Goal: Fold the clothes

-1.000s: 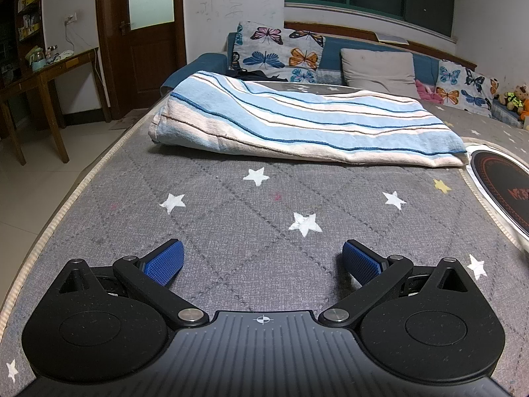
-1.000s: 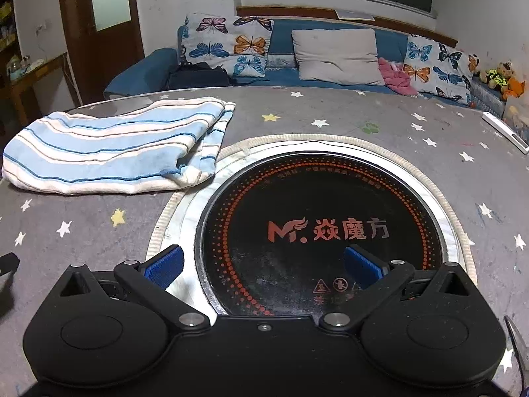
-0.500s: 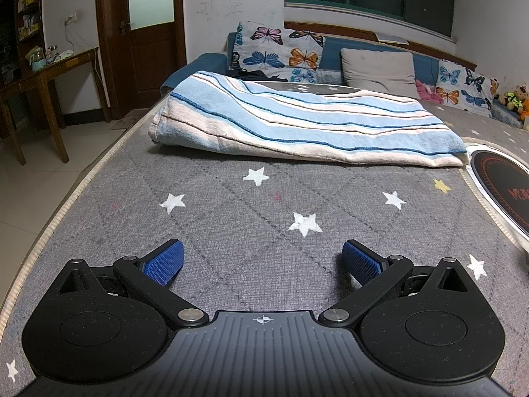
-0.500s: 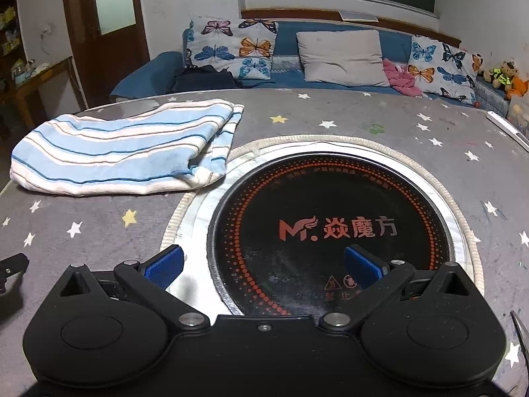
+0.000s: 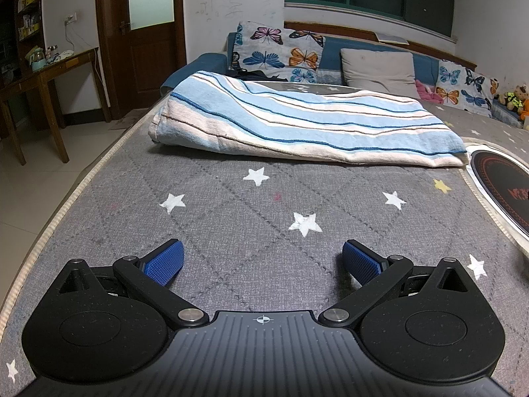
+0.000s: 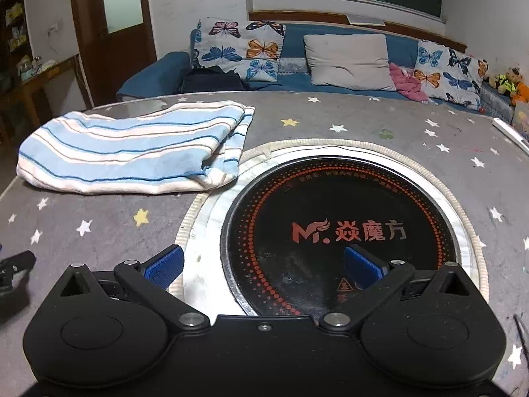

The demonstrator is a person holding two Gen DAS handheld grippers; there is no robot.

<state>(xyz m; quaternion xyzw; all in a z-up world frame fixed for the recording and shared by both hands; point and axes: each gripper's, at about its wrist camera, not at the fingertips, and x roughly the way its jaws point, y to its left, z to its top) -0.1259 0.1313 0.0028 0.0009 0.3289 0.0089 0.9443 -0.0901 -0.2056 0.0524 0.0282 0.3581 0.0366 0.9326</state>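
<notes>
My left claw [image 5: 263,261] sits low in the frame with its blue pads [image 5: 164,263] spread wide, nothing between them; it hangs just over the grey starred cover [image 5: 264,205] of the table, and I cannot tell whether the tips touch the fabric. The folded striped cloth [image 5: 297,125] lies across the middle of the left view, well ahead of the claw, its right end reaching almost to the black hob [image 5: 502,182] at the right edge.

My right claw [image 6: 264,263] is just as wide apart and empty. Its left pad [image 6: 165,264] shows over the pale ring around the hob [image 6: 340,231], its right pad over the black glass, below the red lettering. Contact with the glass I cannot judge. In this view the cloth [image 6: 132,152] sits in the upper left, resting on the cover [image 6: 380,122], with its folded right end just lapping the woven rim of the ring. A bit of the other tool pokes in at the left edge.

Beyond the table, along the top of both views, a blue sofa [image 6: 297,46] carries butterfly cushions [image 6: 241,46] and a grey pillow [image 6: 350,59]
</notes>
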